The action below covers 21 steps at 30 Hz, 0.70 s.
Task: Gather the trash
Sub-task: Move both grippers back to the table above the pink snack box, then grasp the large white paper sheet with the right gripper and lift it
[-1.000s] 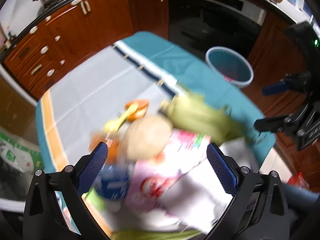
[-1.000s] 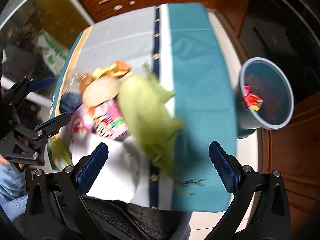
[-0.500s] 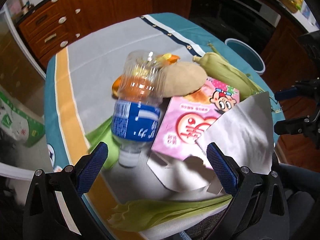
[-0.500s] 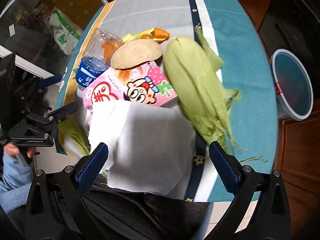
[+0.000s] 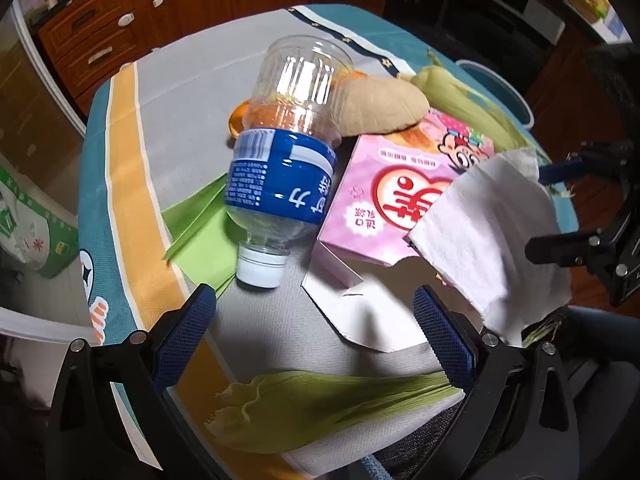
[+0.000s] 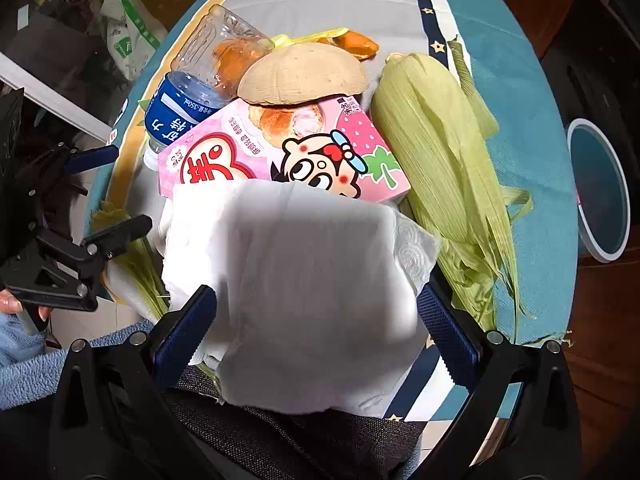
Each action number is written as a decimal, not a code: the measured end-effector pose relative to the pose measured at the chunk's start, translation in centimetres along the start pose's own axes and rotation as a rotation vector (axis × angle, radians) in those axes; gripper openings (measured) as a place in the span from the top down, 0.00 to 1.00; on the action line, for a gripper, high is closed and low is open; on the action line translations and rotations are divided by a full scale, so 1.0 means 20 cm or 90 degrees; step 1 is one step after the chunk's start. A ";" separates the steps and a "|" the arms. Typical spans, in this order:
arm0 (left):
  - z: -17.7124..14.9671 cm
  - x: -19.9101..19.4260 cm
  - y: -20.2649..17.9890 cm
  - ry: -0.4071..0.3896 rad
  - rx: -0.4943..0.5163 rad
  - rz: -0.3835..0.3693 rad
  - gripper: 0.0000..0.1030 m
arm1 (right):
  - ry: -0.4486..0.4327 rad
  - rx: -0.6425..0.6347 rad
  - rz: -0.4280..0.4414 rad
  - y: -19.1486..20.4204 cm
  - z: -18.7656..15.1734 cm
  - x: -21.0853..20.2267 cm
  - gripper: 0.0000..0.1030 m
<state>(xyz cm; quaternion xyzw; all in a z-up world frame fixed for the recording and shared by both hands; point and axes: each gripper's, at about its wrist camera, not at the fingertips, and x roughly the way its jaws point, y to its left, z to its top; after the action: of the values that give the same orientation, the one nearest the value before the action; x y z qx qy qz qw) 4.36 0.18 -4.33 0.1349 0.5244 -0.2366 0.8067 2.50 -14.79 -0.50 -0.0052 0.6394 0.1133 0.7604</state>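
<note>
A pile of trash lies on the tablecloth [image 5: 192, 92]. A clear bottle [image 5: 280, 168] with a blue label lies cap-first toward my left gripper [image 5: 312, 304], which is open just short of the cap. A pink snack box [image 5: 400, 192], a brown half shell [image 5: 376, 104] and a corn husk [image 5: 332, 408] are around it. My right gripper [image 6: 316, 304] is open, its fingers either side of a white tissue [image 6: 304, 280] draped over the pink snack box [image 6: 288, 152]. An ear of corn [image 6: 440, 160] lies to the right.
A blue-grey bin [image 6: 600, 188] stands on the floor off the table's right edge. Orange peel [image 6: 356, 44] lies behind the shell. Wooden cabinets [image 5: 100, 40] and a green-printed bag [image 6: 132, 44] lie beyond the table. A person's lap is under the near edge.
Both grippers have dropped closer to the pile. The left now faces the bottle's cap; the right has swung from the bin side onto the tissue. Both stay open.
</note>
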 end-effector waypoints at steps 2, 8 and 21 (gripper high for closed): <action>0.00 0.01 -0.01 0.002 0.008 0.000 0.04 | 0.000 0.000 -0.004 -0.01 0.00 0.00 0.06; 0.02 0.05 -0.08 0.011 0.030 0.002 0.04 | -0.036 -0.005 -0.023 -0.06 -0.01 -0.03 0.23; 0.06 0.07 -0.14 0.027 0.038 0.008 0.04 | -0.078 0.063 0.012 -0.28 -0.04 -0.14 0.23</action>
<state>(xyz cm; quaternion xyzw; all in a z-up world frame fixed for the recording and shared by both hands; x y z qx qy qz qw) 4.34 -3.23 -5.08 0.1675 0.5330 -0.2441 0.7926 2.35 -20.88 1.23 0.0449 0.5965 0.0888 0.7965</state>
